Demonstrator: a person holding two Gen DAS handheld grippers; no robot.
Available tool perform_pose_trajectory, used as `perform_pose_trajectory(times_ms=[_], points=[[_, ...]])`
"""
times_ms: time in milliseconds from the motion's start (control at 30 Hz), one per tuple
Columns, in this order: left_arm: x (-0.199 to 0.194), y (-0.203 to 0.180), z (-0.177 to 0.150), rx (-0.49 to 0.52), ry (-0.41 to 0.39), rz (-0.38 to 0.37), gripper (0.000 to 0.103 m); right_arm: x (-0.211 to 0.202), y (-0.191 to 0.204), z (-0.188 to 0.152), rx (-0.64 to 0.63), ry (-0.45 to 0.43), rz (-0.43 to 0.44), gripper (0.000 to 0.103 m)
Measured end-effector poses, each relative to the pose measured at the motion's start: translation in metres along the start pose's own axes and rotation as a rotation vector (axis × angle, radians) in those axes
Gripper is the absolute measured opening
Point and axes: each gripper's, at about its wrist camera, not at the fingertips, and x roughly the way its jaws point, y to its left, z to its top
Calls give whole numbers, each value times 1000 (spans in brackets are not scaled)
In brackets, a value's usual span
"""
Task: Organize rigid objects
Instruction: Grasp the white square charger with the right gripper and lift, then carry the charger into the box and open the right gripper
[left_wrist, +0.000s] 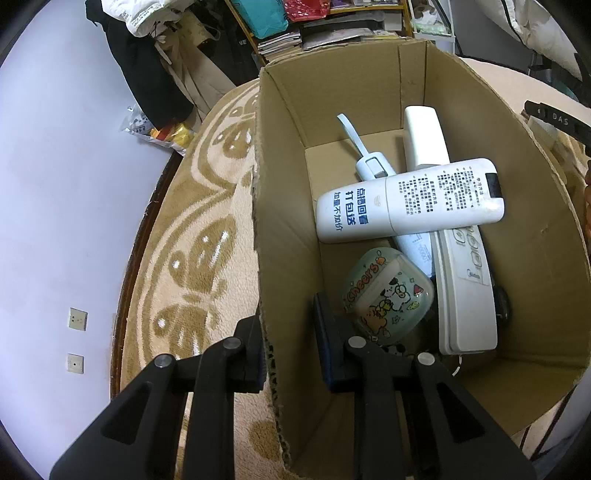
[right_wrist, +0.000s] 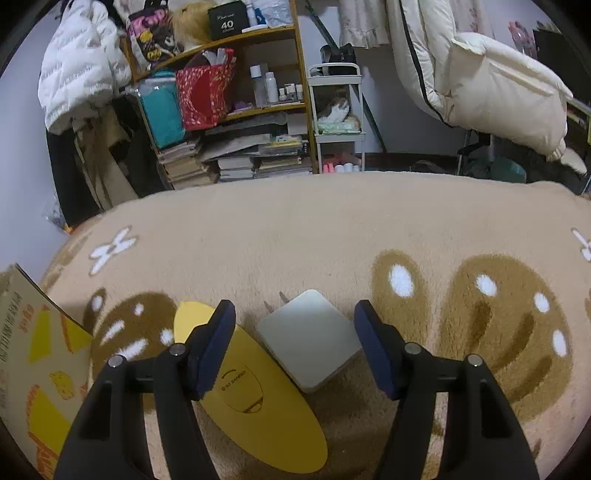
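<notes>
In the left wrist view my left gripper (left_wrist: 288, 317) is shut on the near left wall of an open cardboard box (left_wrist: 280, 155), with one finger outside and one inside. In the box lie a white remote (left_wrist: 406, 201), a long white device (left_wrist: 465, 291), a pale blue gadget (left_wrist: 373, 166) and a clear cartoon case (left_wrist: 388, 291). In the right wrist view my right gripper (right_wrist: 295, 332) stands open over a white plug adapter (right_wrist: 308, 341) on the blanket, and neither pad touches it. A yellow oval object (right_wrist: 255, 395) lies partly under the left finger.
A beige fleece blanket (right_wrist: 332, 229) with brown butterfly shapes covers the surface. The box's printed side (right_wrist: 26, 350) shows at the left of the right wrist view. Behind stand a cluttered shelf (right_wrist: 258, 110), hanging coats and a white duvet (right_wrist: 491, 85).
</notes>
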Motion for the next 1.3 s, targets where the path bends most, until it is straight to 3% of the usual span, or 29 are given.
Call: perform_pose_trajectory(times_ms=[267,300,367,667,833,1067,1300], points=[[2,5,0,-12,8,-17,21,12,-6,-4,14,60,19,70],[2,5,0,-11,7,-16,21,11,-4,-6,5,61,21,68],[3,5,0,-6,4,-14,21,9,0,-6,-23,64,29,53],[6,9,1,-20,11,-35,21,-25,26,-5,-77,16,49,50],[9,12,2,-36,19,-53,21,-60,55,-1,-119,-40,113,50],[11,18,3,-69,41,-82,22,-125,108,2,-158,-132,300,50],[13,21,2,-81,44,-98,22,-157,159,-9,-250,-136,432,50]])
